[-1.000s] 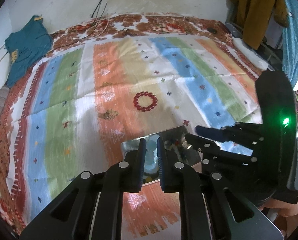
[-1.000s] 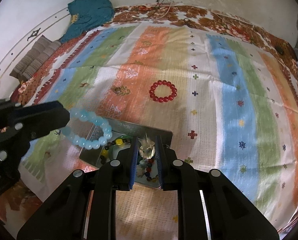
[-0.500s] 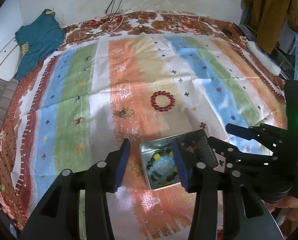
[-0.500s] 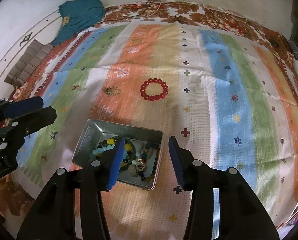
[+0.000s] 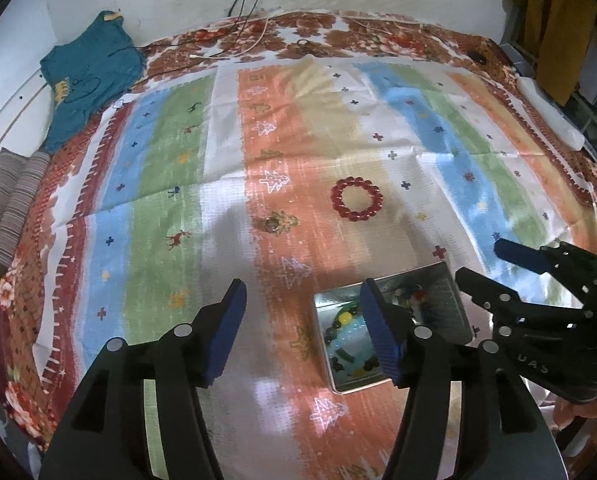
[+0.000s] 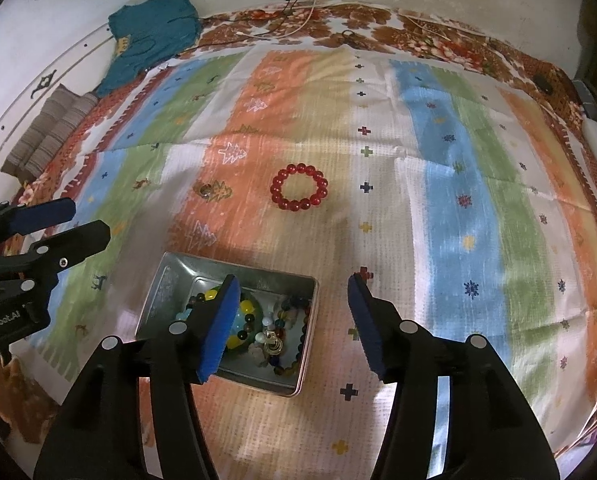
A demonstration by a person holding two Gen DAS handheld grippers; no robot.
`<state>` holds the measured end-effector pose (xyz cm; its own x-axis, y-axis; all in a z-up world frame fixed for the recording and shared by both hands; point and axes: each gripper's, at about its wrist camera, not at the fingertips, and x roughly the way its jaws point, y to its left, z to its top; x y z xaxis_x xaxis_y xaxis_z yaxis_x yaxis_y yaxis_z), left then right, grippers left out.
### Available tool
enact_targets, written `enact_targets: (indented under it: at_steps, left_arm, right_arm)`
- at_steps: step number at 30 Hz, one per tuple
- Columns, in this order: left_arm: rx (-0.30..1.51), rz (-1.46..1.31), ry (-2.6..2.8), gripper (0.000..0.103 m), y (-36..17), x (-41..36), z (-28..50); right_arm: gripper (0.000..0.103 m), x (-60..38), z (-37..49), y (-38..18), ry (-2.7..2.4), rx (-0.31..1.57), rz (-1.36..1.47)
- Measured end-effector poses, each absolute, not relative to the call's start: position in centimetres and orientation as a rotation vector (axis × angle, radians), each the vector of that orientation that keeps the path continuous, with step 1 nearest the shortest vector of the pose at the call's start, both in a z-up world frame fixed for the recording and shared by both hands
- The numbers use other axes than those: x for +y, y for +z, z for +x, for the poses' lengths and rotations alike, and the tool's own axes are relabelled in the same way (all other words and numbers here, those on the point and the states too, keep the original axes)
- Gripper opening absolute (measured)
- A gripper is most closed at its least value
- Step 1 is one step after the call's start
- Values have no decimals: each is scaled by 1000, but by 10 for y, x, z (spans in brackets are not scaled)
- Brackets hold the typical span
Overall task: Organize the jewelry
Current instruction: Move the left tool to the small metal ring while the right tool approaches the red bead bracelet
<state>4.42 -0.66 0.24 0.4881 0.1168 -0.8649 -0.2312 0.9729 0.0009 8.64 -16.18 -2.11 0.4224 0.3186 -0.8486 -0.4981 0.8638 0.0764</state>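
Observation:
A metal tin (image 5: 450, 280) (image 6: 170, 276) lies on the striped cloth, holding a pale blue bracelet (image 5: 348, 338) and several bead bracelets (image 6: 286, 320). A red bead bracelet (image 5: 356, 199) (image 6: 299, 192) lies on the cloth beyond the tin. A small ring (image 5: 273, 224) (image 6: 204, 190) lies left of it. My left gripper (image 5: 302, 328) is open and empty, above the tin's left side. My right gripper (image 6: 292, 320) is open and empty, above the tin's right side; it also shows in the left wrist view (image 5: 482, 268).
A teal garment (image 5: 86, 76) (image 6: 150, 40) and a folded striped cloth (image 5: 6, 208) (image 6: 46, 132) lie at the far left of the bed. Cables (image 5: 250, 4) hang at the back wall. A mustard garment (image 5: 550, 20) hangs at the right.
Both grippers opened and pulled back up from the tin. The pale blue bracelet left my left gripper and a small gold piece left my right; both now lie in the tin.

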Motion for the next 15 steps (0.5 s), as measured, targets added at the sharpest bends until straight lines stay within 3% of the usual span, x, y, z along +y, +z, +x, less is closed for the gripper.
enact_targets:
  at_steps: [15]
  left_arm:
    - [1092, -91, 257, 67, -20, 1, 68]
  right_arm:
    - [68, -156, 107, -26, 516, 1033, -199]
